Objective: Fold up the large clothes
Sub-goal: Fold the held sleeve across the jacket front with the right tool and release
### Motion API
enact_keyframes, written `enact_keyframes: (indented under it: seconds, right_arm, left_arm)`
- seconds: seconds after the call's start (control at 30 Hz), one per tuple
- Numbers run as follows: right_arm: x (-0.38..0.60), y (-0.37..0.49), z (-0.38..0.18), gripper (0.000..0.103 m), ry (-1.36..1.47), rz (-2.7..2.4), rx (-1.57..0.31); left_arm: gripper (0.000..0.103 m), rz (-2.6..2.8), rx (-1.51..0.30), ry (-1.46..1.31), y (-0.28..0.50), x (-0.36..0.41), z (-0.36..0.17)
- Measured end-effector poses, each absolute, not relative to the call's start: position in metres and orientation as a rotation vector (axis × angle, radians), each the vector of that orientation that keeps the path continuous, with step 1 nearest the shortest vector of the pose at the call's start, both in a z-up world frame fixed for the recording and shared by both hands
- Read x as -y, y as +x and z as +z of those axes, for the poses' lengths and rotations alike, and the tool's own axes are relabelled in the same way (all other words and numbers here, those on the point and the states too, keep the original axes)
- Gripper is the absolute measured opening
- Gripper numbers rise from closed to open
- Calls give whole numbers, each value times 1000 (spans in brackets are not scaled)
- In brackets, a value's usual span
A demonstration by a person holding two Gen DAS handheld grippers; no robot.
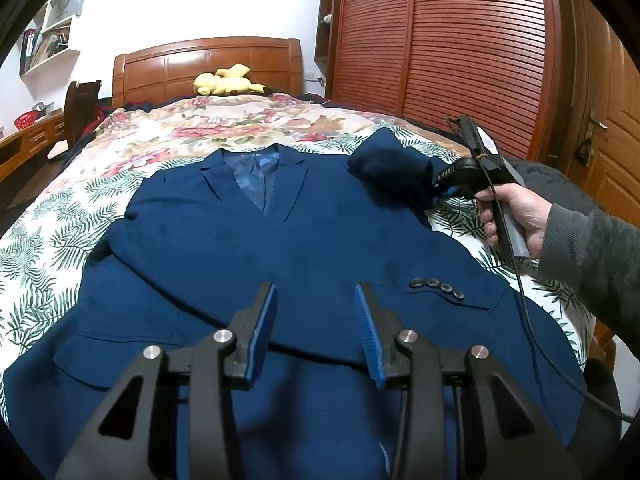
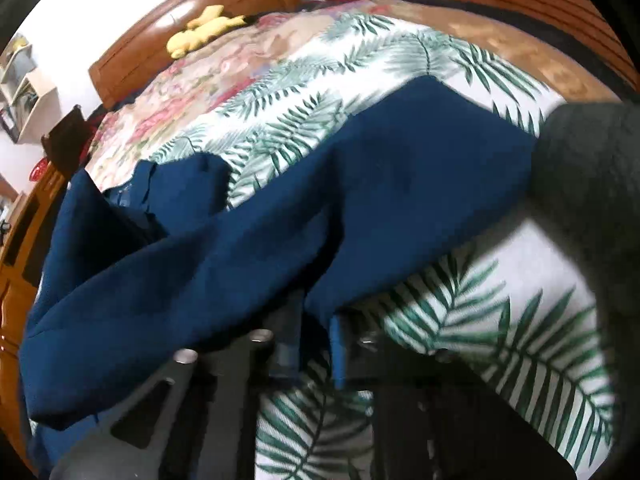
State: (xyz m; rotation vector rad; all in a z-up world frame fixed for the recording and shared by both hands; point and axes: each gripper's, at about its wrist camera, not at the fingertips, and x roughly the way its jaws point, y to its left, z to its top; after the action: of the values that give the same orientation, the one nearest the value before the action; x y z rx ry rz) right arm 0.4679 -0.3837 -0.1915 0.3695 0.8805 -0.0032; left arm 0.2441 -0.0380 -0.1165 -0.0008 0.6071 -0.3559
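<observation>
A navy blue suit jacket lies front up on the bed, collar toward the headboard, one sleeve with several dark buttons folded across its lower front. My left gripper is open and empty, hovering over the jacket's lower middle. My right gripper is shut on the jacket's right sleeve and holds it lifted at the right shoulder. In the right wrist view the blue sleeve drapes over the gripper and hides its fingertips.
The bed has a leaf and flower print cover. A yellow plush toy lies by the wooden headboard. A wooden wardrobe and door stand to the right, a desk and chair to the left.
</observation>
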Motion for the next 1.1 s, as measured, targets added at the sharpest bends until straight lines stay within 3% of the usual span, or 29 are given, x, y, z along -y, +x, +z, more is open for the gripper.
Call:
enact_keyframes:
  seconds: [0.3,0.43,0.53,0.6,0.83,1.1]
  right_arm:
    - [311,403,-78,3,118,250,-542]
    - [257,351,-47,3,63,524,-538]
    - [232,325,-52,13,7,594,-634]
    - [227,312,-63,32,-29,583,-701]
    - [234,283,-104,36,-49,605,-842]
    - [261,245,-116,38,-28,520,-788]
  left_arm:
    - [38,-314,-593,-1,232,33,-107]
    - [38,-279,-583,3,214,30,-100]
    - [39,-258,-583,2,201,27,-96]
    - [39,-248,-589,8,192,25,-95]
    - [39,-240,-602,15,168,25,-93]
    - [39,-261,-604,36,158,43,-85]
